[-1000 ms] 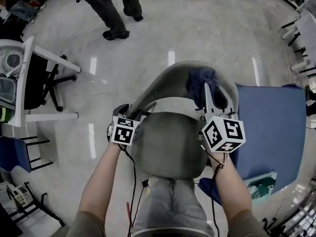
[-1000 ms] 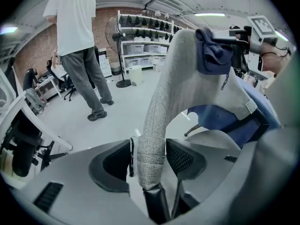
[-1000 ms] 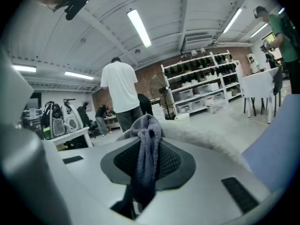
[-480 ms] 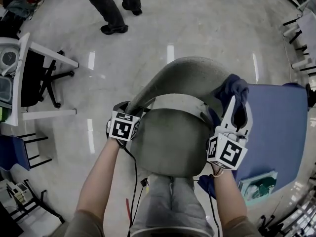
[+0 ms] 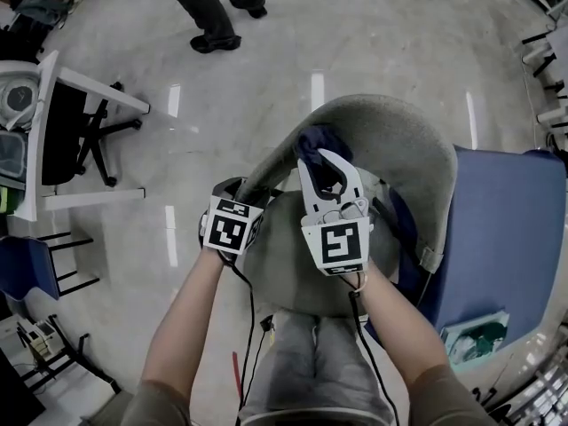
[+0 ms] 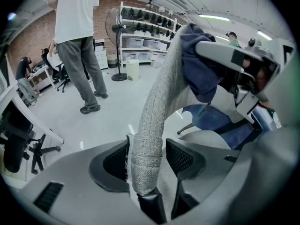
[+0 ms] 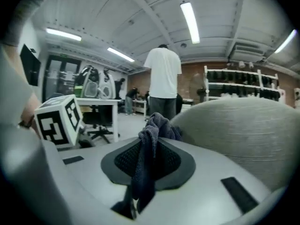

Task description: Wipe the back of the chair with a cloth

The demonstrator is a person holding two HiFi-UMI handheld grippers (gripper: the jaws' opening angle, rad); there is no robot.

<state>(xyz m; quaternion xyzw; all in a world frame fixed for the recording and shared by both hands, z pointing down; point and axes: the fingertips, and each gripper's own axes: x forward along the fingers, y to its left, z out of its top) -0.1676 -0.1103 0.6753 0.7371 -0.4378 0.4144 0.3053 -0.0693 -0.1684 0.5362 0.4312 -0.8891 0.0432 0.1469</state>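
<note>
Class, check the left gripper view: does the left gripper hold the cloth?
No, the left gripper is shut on the edge of the chair, while the dark cloth is pinched in the right gripper.

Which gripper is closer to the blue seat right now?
Right. The right gripper, holding the cloth, is on the grey backrest left of the blue seat; the left gripper clamps the backrest's far edge.

Grey woven chair back (image 5: 399,140), curved and upright. Dark blue cloth (image 5: 318,146), bunched, lies against its upper edge toward the left end.
</note>
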